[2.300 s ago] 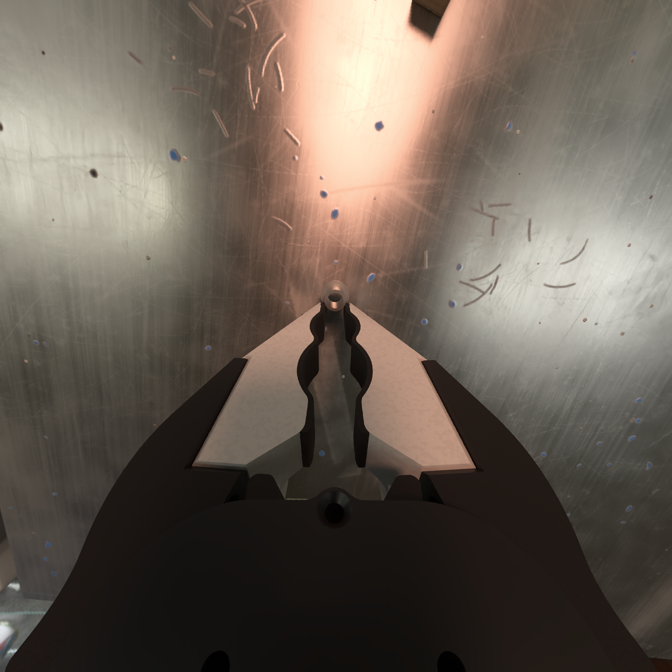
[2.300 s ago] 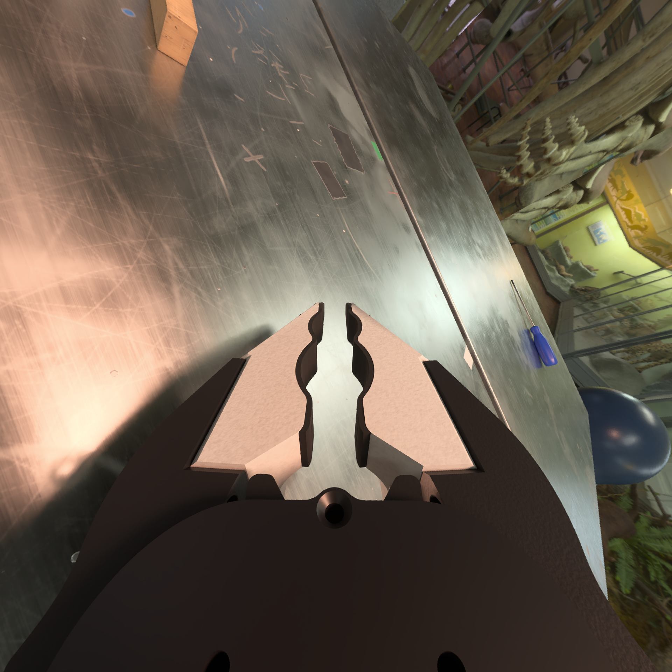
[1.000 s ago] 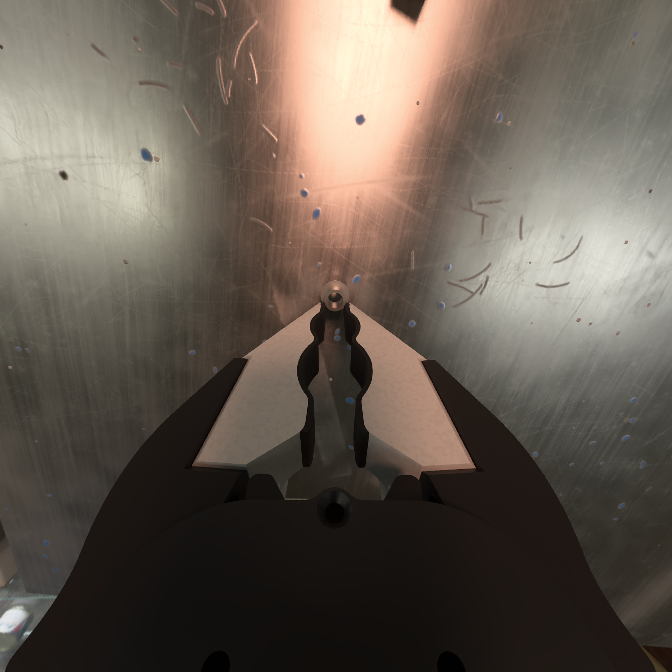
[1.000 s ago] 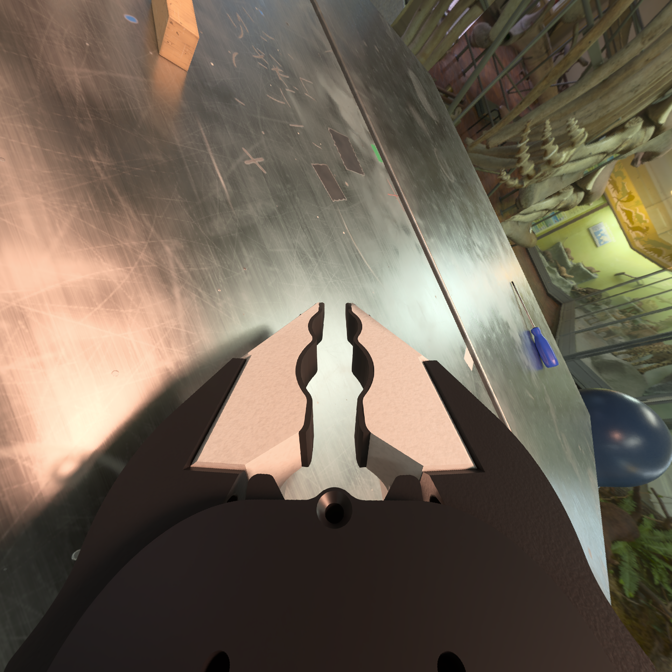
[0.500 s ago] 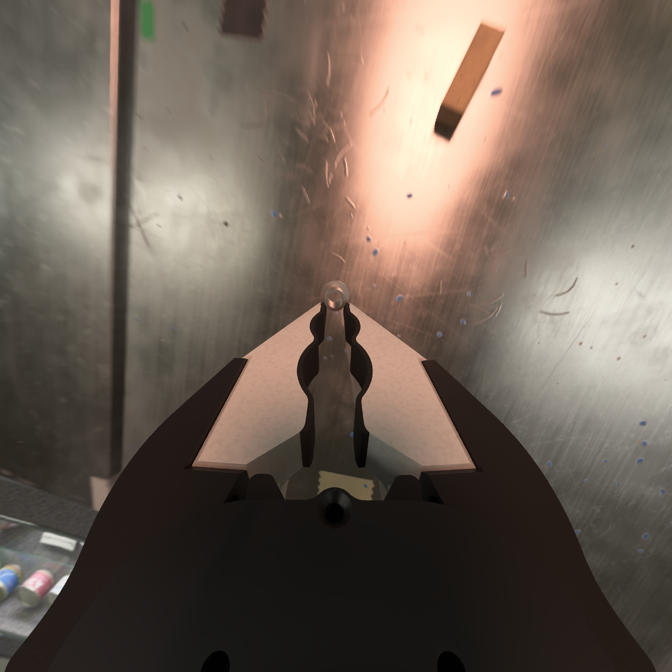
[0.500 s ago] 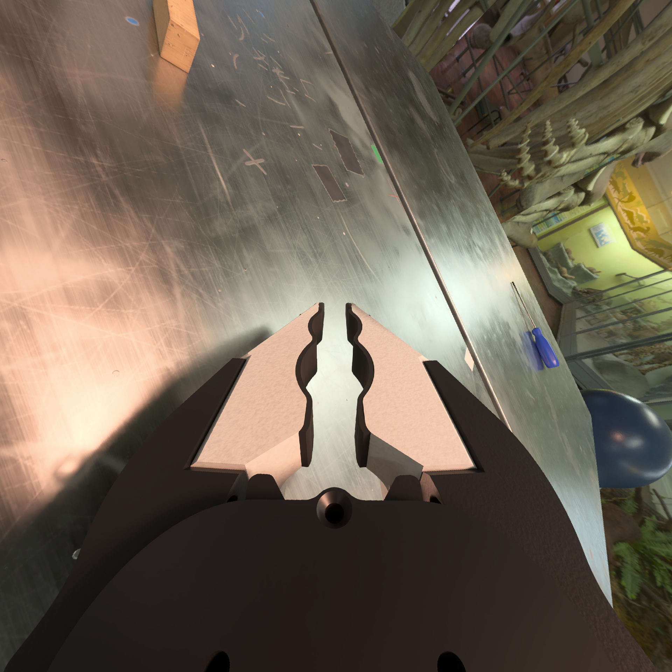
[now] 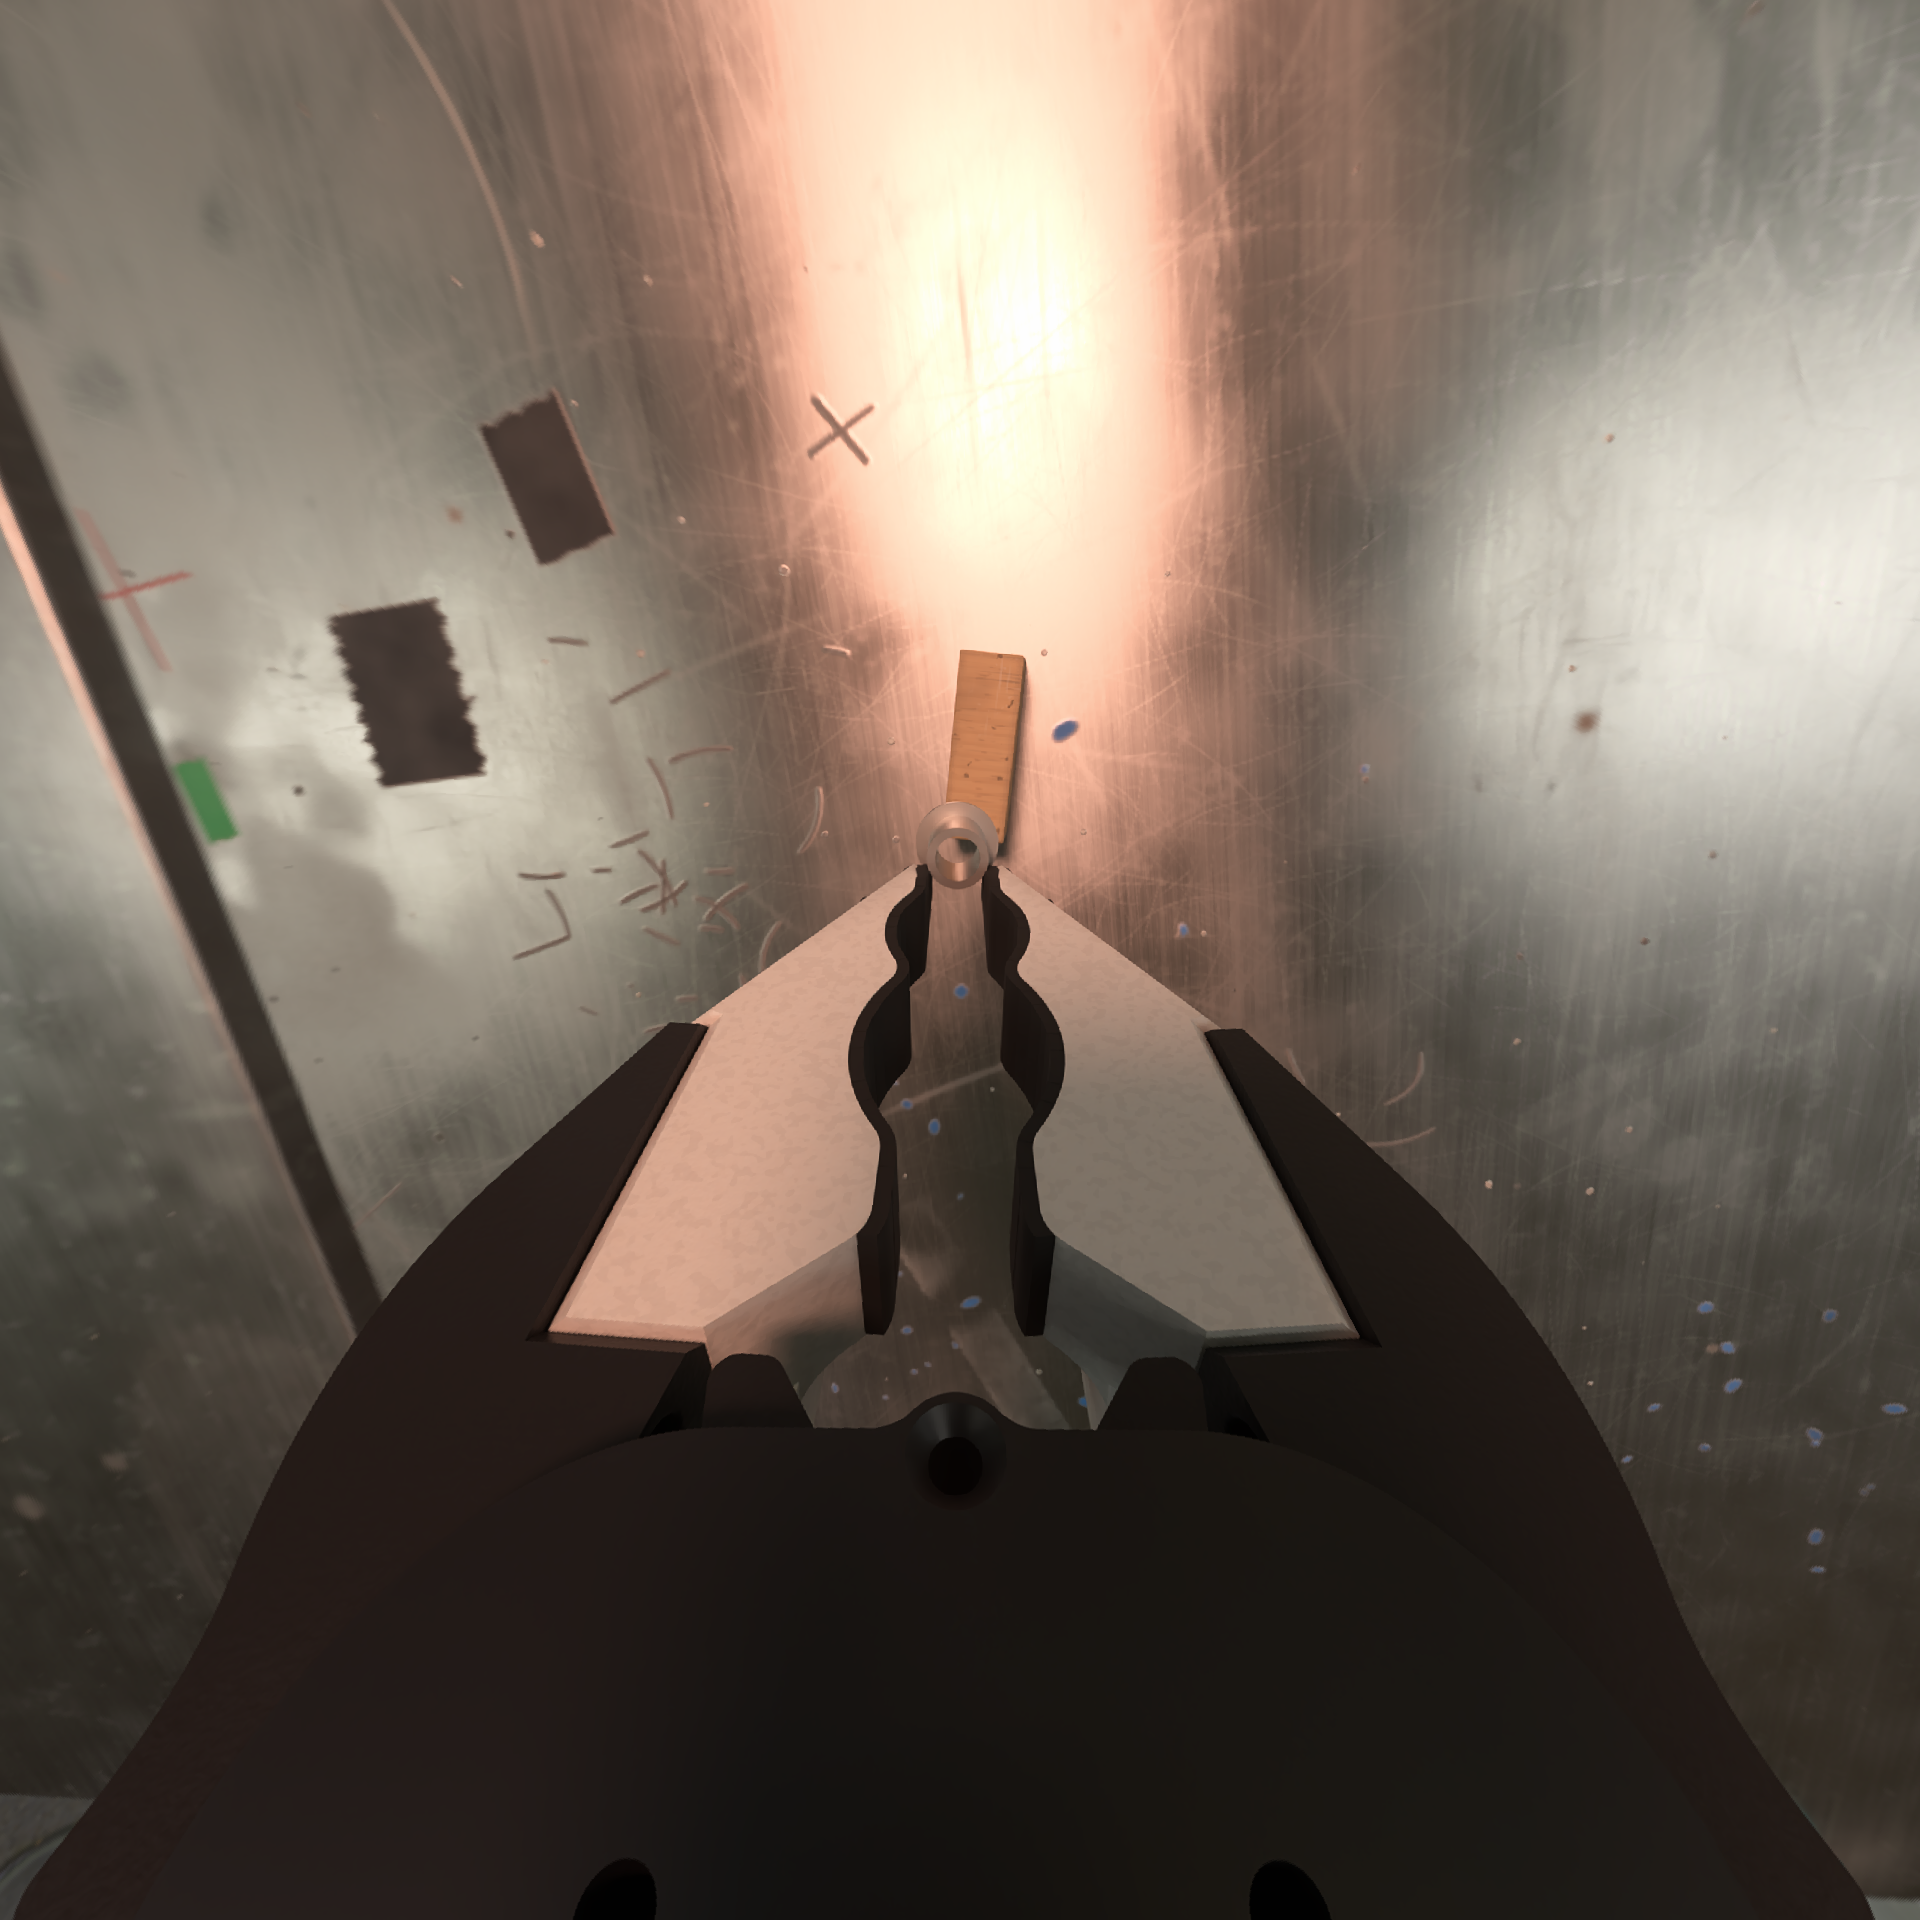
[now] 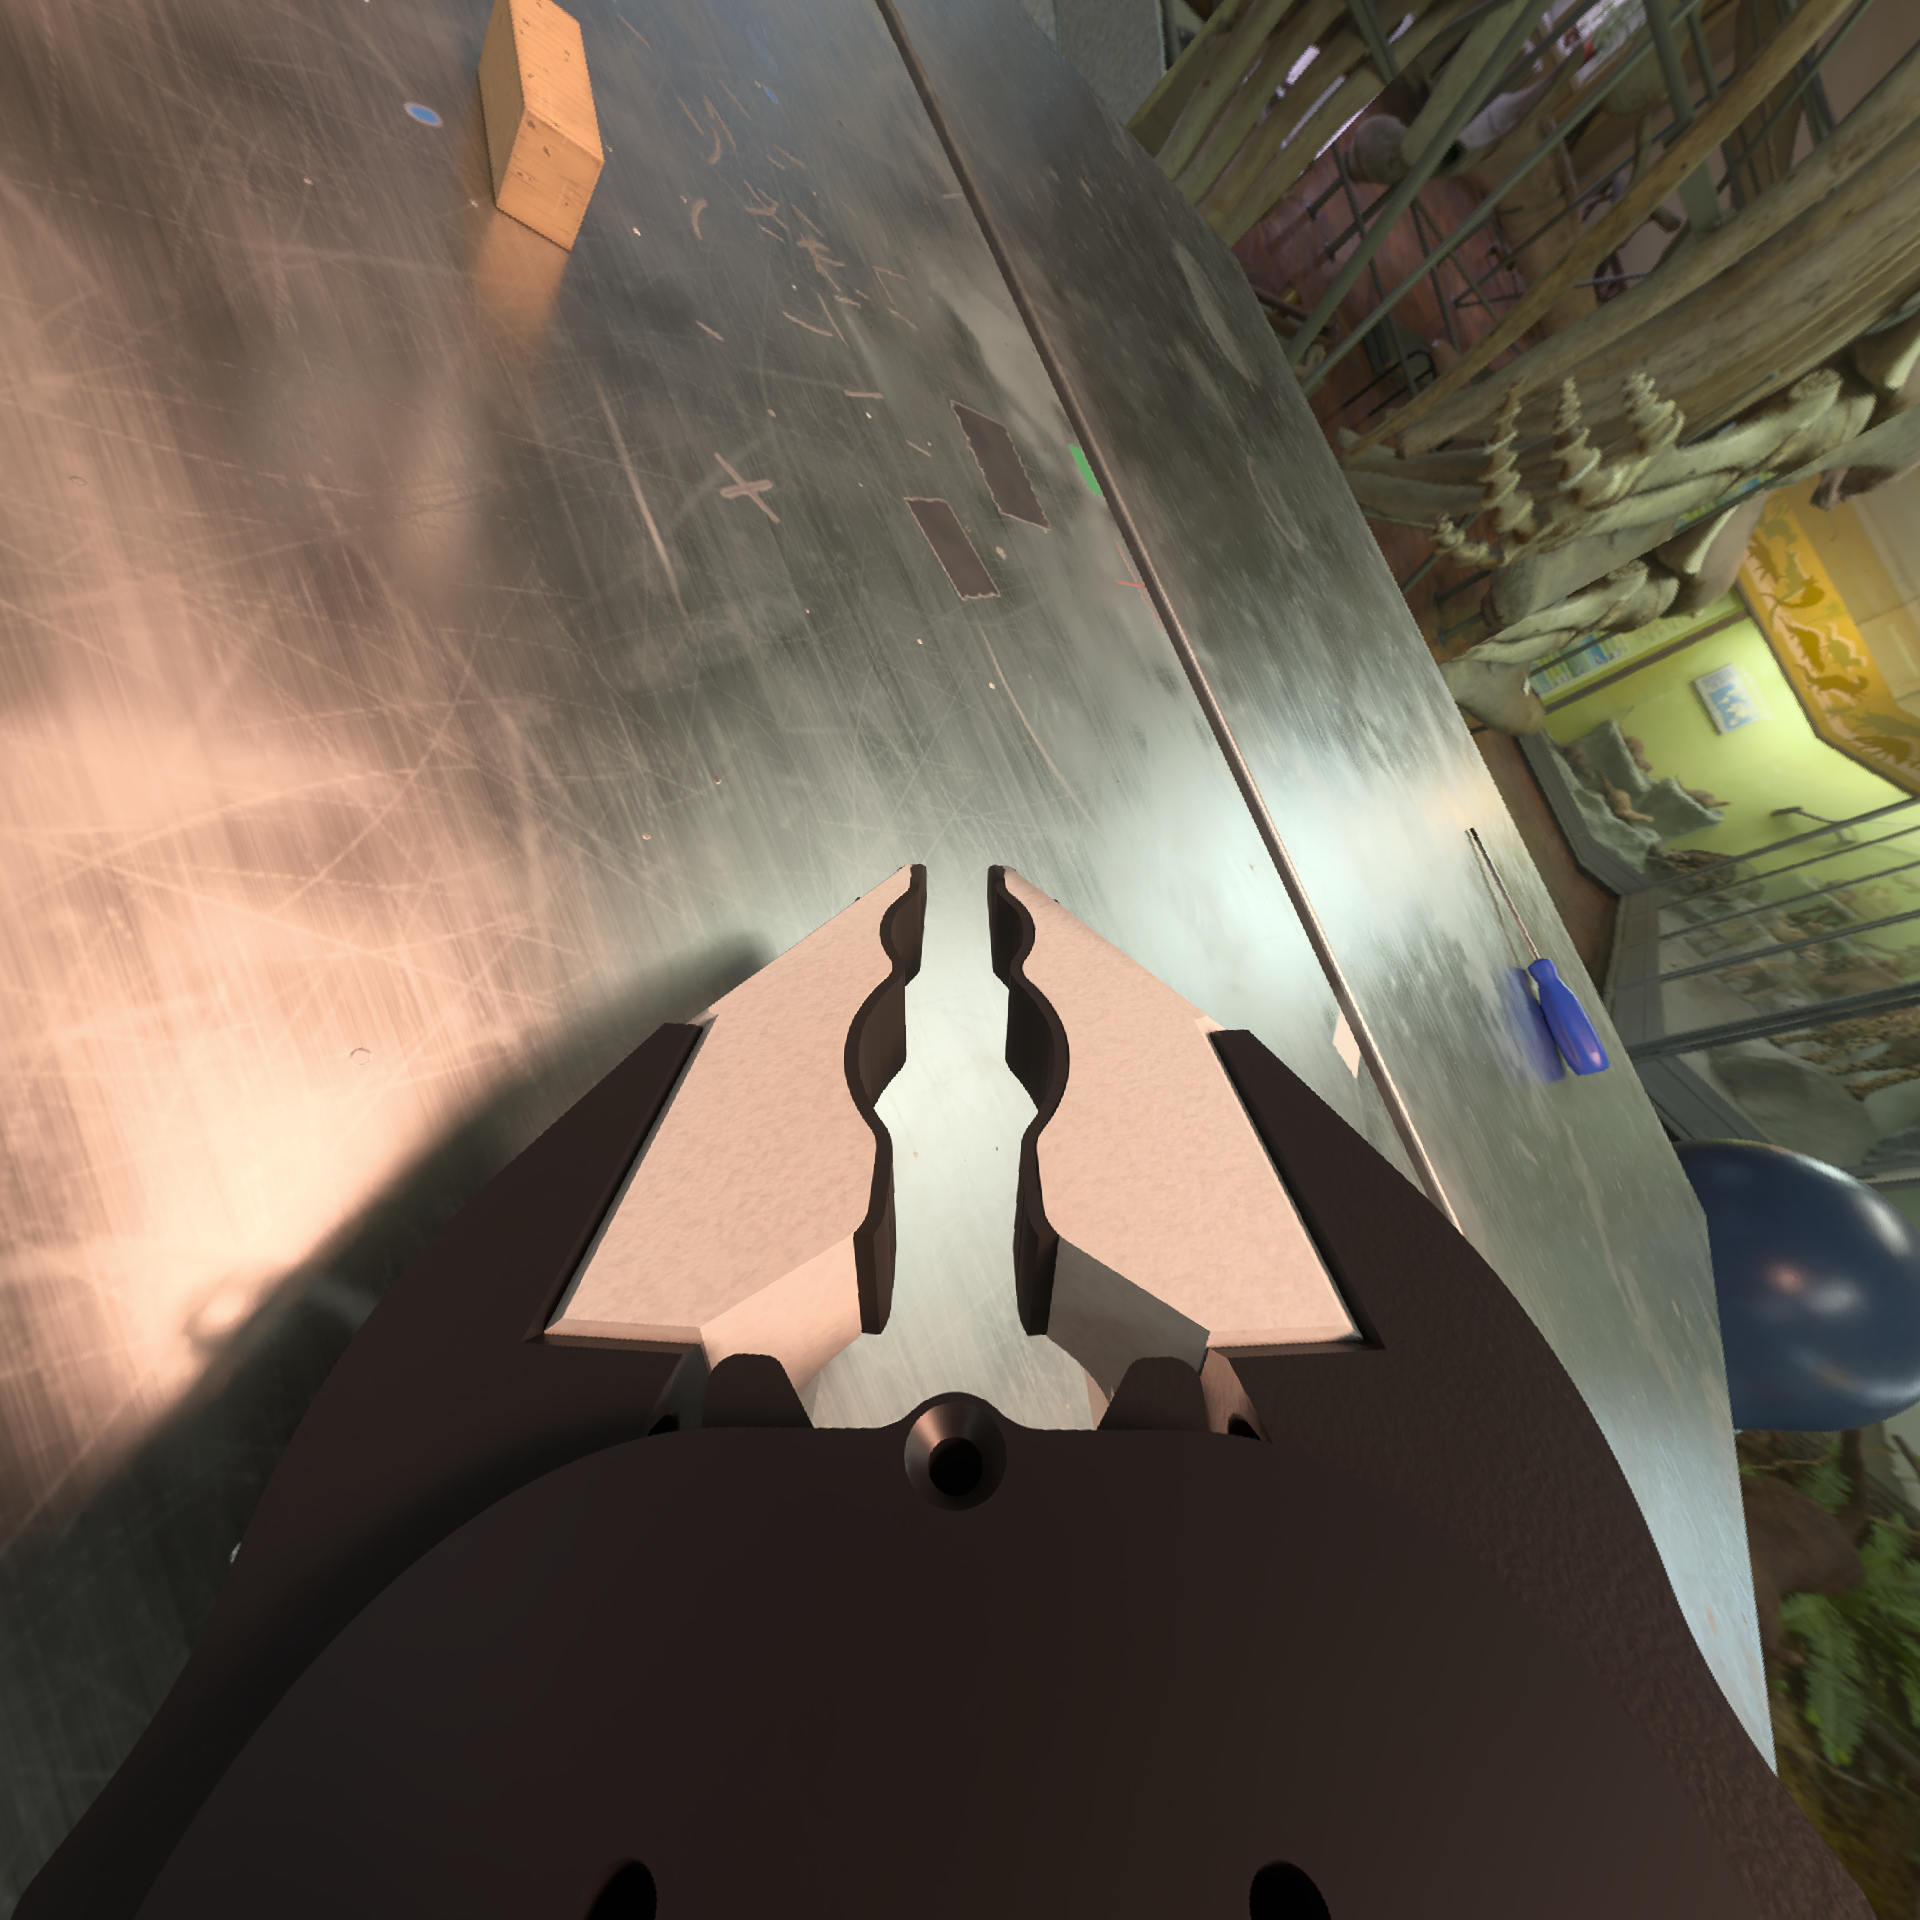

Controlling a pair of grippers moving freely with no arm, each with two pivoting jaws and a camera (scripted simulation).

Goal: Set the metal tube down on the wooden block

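Left gripper [image 7: 957, 871] is clenched on the metal tube [image 7: 958, 844] right at the tips, tube seen end-on as a small pale ring with a dark bore, pointing along the fingers. Big change in the left wrist view: half a second back the wooden block sat up top right and tilted; now the wooden block [image 7: 987, 736] is dead ahead, just past the tube end and slightly right, long axis roughly in line with the fingers. So transport looks mostly done, gripper lined up for descent; tube is still airborne, not on the block yet. Fingers: dark brown shells, pale speckled matte pads, scalloped inner edges. Right gripper [image 8: 954, 875] is released, empty, jaws a narrow gap apart, parked over the table, no visible move across the earlier frames. Table [image 7: 1558, 623] is brushed steel, heavily scratched, pink-orange glare streak, blue paint flecks, a scratched X mark [image 7: 842, 429], two dark ragged tape patches [image 7: 407, 694], a green tab [image 7: 206, 798] by a seam. Block is light wood, visible grain, square-edged; from the right wrist view the block [image 8: 540, 125] stands far up the table. Blue screwdriver [image 8: 1558, 1023] lies near the far edge, well apart from everything.
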